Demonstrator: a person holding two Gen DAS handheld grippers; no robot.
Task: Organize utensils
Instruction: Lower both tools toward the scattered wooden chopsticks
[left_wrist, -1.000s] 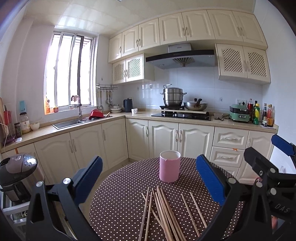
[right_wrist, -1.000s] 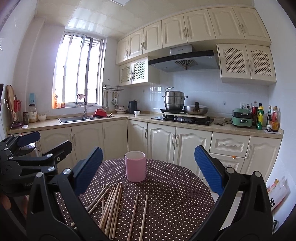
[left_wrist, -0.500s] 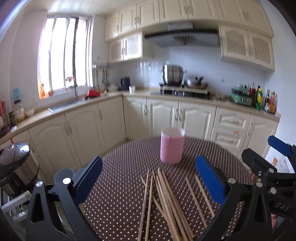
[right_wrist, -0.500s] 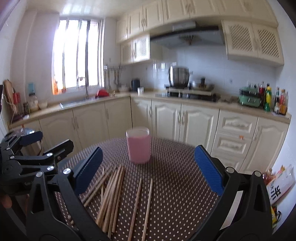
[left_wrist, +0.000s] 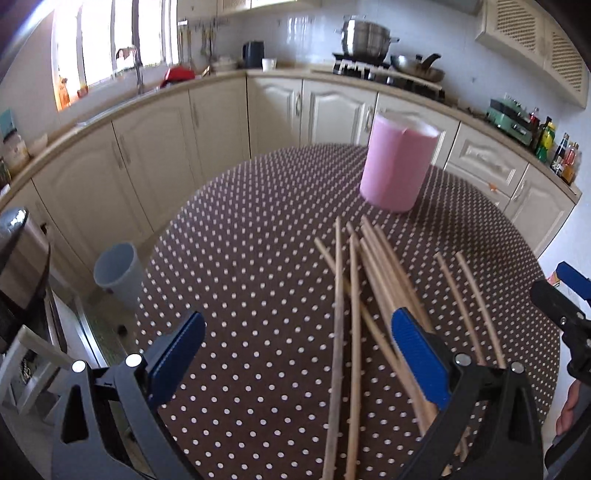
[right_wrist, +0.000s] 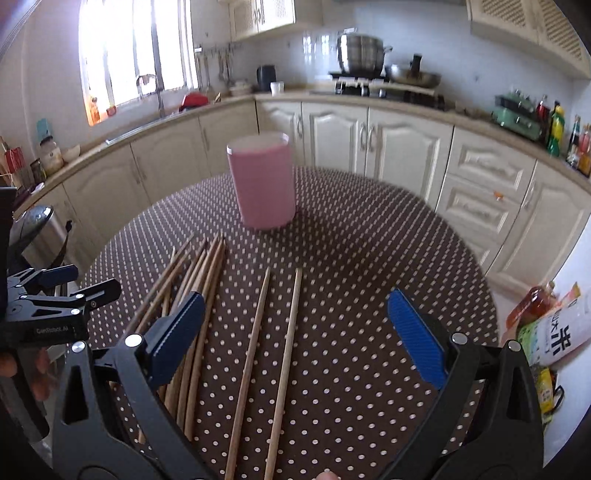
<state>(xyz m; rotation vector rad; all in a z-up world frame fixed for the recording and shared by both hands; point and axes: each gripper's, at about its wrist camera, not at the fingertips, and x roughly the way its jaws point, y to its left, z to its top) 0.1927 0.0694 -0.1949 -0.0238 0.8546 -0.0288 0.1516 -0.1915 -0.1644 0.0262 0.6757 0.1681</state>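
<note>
Several wooden chopsticks (left_wrist: 373, 280) lie spread on a round table with a brown polka-dot cloth (left_wrist: 240, 258). Behind them stands an upright pink cylindrical holder (left_wrist: 397, 164). My left gripper (left_wrist: 297, 347) hangs open above the table, two chopsticks running between its blue pads and the main bundle under the right pad. In the right wrist view the holder (right_wrist: 262, 181) stands beyond the chopsticks (right_wrist: 197, 280). My right gripper (right_wrist: 295, 332) is open over two separate chopsticks (right_wrist: 273, 339). The left gripper (right_wrist: 51, 306) shows at the left edge there.
Cream kitchen cabinets (left_wrist: 207, 122) and a counter with a stove and pots (left_wrist: 364, 40) ring the room. A grey bin (left_wrist: 118, 273) and a steel appliance (left_wrist: 18, 258) stand on the floor at left. Bags and bottles (right_wrist: 546, 325) lie at right.
Both grippers have tilted downward and moved closer to the table, so the chopsticks and holder now look larger. Both stay open. Nothing on the table has moved.
</note>
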